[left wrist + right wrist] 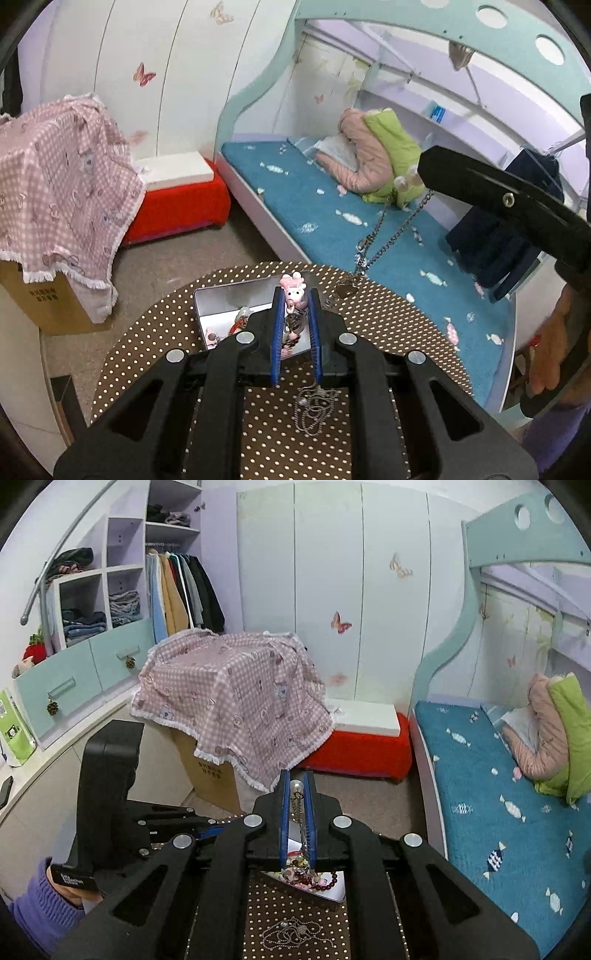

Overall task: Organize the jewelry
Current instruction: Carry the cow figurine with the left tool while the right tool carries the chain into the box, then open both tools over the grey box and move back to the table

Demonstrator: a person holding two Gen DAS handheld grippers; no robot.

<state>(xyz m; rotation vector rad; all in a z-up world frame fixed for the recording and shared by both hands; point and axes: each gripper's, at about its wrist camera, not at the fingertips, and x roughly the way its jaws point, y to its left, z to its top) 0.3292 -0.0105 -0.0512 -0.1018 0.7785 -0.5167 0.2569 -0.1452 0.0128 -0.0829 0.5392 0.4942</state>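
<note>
A: Over the round dotted table [155, 332], both grippers are up in the air with something pinched in each. The left gripper [295, 295] has its blue pads closed on a pink cartoon charm [292, 286], with more of the piece hanging down between the jaws.

B: And the right gripper [297, 779]?

A: Nearly shut on a silver chain [399, 229]. From the left camera you see the chain dangle from its tip, with a clasp and a round pendant [346, 288] at the bottom, just above the table edge.

B: Where does the rest of the jewelry sit?

A: In the shiny metal tin [236, 295] on the table, under the left gripper. Red beads [325, 880] and other small pieces lie inside. A second loose chain [295, 936] lies in a heap on the table, close to the person.

B: What might go wrong?

A: I'd say the thin chain is the worry. The grip is on a few links only, so a quick swing could let it slip and drop onto the floor or the blue bed [325, 206] beside the table. The pendant could also snag on the tin's rim when lowered. And if charm and chain are joined, which I cannot tell, pulling the hands apart would tighten any tangle.
</note>
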